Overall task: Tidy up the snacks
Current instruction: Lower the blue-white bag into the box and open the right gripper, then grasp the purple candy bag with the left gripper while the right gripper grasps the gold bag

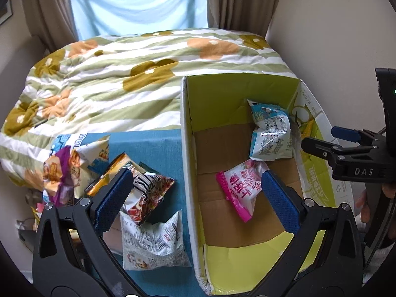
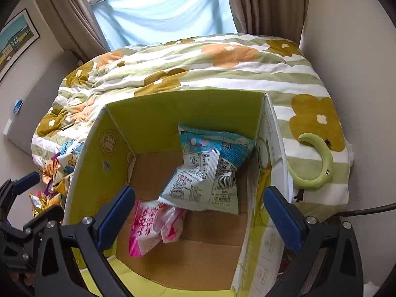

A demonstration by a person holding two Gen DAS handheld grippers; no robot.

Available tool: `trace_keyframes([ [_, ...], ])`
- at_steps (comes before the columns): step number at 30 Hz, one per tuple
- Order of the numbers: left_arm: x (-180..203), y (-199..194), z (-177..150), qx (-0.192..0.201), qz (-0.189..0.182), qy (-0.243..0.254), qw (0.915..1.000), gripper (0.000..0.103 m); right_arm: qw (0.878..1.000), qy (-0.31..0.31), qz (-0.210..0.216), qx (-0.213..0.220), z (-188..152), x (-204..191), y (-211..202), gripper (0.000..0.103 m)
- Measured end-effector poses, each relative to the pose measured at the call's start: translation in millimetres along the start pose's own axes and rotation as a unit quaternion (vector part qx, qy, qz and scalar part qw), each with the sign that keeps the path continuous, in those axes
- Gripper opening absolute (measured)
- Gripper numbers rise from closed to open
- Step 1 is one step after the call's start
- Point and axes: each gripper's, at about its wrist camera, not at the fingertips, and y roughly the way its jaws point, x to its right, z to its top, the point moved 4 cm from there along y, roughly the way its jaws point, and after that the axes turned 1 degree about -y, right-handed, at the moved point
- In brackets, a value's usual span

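Room: a bed with a flowered quilt fills the far side, under a curtained window; nearest you, a blue cloth covers the surface where the snacks lie.
Box: the cardboard box stands open on the right, touching the cloth's right edge.
Already in the box: a pale blue packet leans in the far right corner; a pink packet lies flat on the box floor, nearer you.
Left to sort: on the cloth, left of the box, you have a white printed packet nearest, a dark striped packet just beyond and overlapping it, an orange packet behind your left finger, and a purple and white heap at the far left.
Left gripper: fingers spread wide and holding nothing, straddling the box's left wall.
Right gripper: fingers released too, hovering over the box interior.
Handling: these look like light, puffy foil bags, crinkly and likely slippery, with contents that may crush.
Where to hold: pinch a flat sealed edge or corner, probably the white packet's top seam, not the padded middle.
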Motion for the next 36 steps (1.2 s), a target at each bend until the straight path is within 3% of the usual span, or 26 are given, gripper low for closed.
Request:
trace_keyframes([
  [12, -3.5, -63.5, -18.0, 0.048, 0.012, -0.012, 0.9987, 0.102, 0.998, -0.021, 0.004, 0.052, -20.0, -15.4, -62.1, 0.103],
  [19, -25.7, -105.8, -40.1, 0.07, 0.021, -0.02, 0.9971, 0.102, 0.995, -0.032, 0.021, 0.09, -36.1, -43.2, -99.7, 0.103],
  [27, -85.1, -144.6, -65.0, 0.085, 0.027, -0.024, 0.9957, 0.102, 0.991, -0.047, 0.025, 0.121, -54.5, -101.3, -125.8, 0.103],
  [36, -189.1, -173.1, -105.9, 0.07, 0.029, -0.026, 0.9968, 0.102, 0.988, -0.039, 0.041, 0.145, -77.0, -197.6, -132.0, 0.103],
])
